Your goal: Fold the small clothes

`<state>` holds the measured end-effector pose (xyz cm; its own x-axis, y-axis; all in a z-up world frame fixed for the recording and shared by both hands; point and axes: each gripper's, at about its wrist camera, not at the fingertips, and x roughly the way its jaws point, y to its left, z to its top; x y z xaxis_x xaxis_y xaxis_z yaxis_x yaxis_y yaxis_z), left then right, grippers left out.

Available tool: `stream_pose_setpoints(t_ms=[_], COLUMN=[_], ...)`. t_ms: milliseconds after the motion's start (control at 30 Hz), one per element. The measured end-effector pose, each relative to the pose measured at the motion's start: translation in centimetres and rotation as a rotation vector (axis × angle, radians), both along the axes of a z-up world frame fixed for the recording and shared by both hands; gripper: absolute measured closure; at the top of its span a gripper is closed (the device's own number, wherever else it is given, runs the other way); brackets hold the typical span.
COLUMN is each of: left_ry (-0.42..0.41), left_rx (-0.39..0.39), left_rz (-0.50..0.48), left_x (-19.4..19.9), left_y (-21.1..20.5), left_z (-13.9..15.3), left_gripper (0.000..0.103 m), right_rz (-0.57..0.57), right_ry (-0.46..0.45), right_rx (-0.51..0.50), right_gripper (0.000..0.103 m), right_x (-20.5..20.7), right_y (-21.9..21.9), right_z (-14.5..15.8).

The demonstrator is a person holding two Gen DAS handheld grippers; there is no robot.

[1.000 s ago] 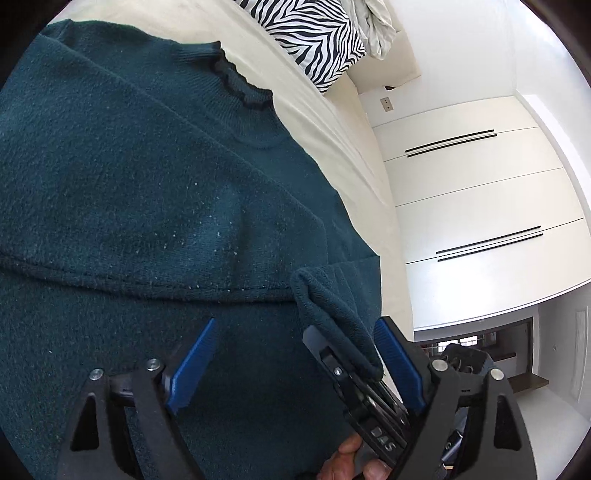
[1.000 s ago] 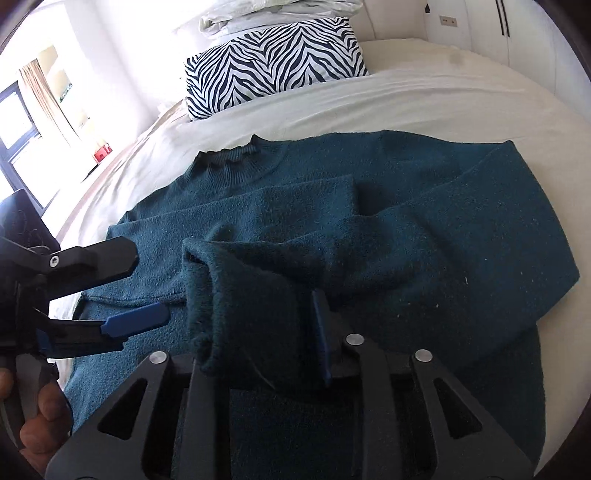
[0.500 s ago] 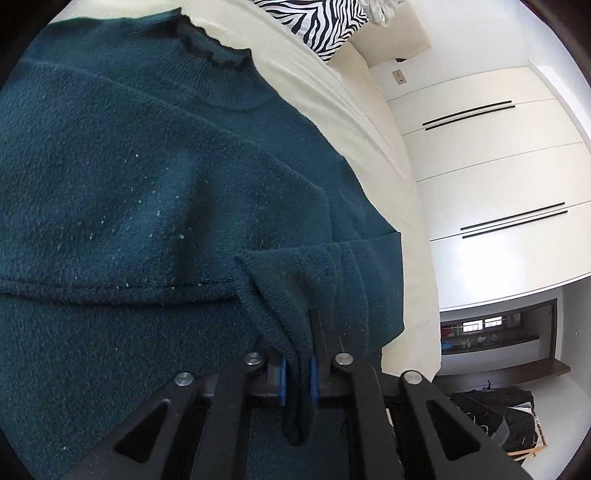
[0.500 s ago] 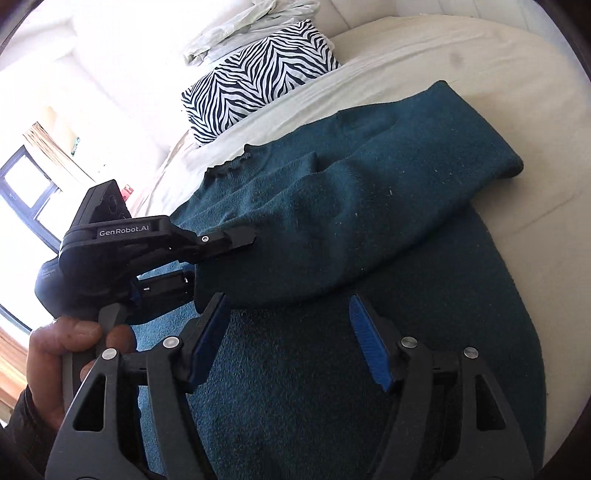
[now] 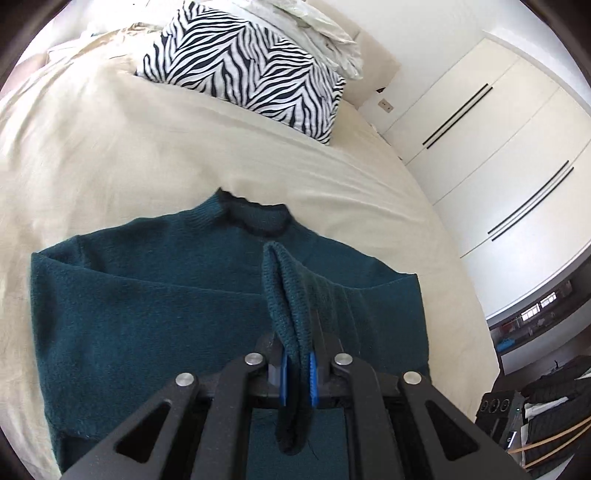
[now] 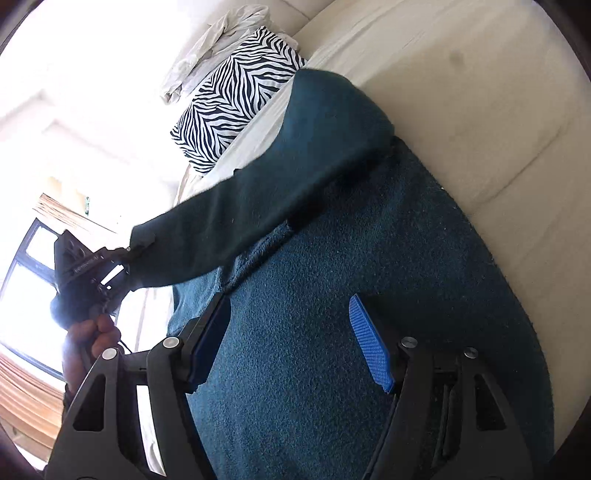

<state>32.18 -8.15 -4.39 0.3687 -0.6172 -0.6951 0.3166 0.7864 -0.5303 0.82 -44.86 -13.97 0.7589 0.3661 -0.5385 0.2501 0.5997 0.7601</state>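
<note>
A dark teal sweater [image 5: 147, 314] lies flat on the cream bed [image 5: 110, 155], its collar toward the pillow. My left gripper [image 5: 297, 373] is shut on the sweater's sleeve cuff [image 5: 284, 295], which stands up out of the blue pads. From the right wrist, the sleeve [image 6: 277, 192] stretches taut off the sweater's body [image 6: 332, 369] to the left gripper [image 6: 122, 266], which a hand [image 6: 88, 343] holds. My right gripper [image 6: 290, 325] is open just above the sweater's body, with nothing pinched between its blue pads.
A zebra-striped pillow [image 5: 243, 66] and crumpled white bedding [image 5: 321, 26] lie at the head of the bed. White wardrobe doors [image 5: 498, 147] stand beyond the bed's right edge. A bright window [image 6: 33, 295] is at the left. Bare sheet surrounds the sweater.
The left gripper closed on the cuff, then rose and pulled back with it. The right gripper let go of the sleeve, opened, rolled and shifted over the sweater's body.
</note>
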Motion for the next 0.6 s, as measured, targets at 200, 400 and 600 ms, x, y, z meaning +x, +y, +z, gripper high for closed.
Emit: stream_pose_setpoints(t_ms=[200, 400, 600], left_ry=[0.087, 0.044, 0.052], left_rx=[0.037, -0.025, -0.036], left_rz=[0.040, 0.066, 0.105], left_x=[1.8, 1.5, 2.1], left_y=[2.2, 3.2, 4.3], left_z=[-5.3, -5.3, -5.4], left_gripper=[0.094, 0.094, 0.094], right_rz=[-0.065, -0.151, -0.304], right_ry=[0.003, 0.007, -0.090], right_rx=[0.121, 0.250, 0.433], right_gripper=[0.037, 0.037, 0.037], right_x=[2.0, 5.8, 8.6], right_y=[-1.5, -3.7, -7.1], right_z=[0.0, -1.4, -2.6])
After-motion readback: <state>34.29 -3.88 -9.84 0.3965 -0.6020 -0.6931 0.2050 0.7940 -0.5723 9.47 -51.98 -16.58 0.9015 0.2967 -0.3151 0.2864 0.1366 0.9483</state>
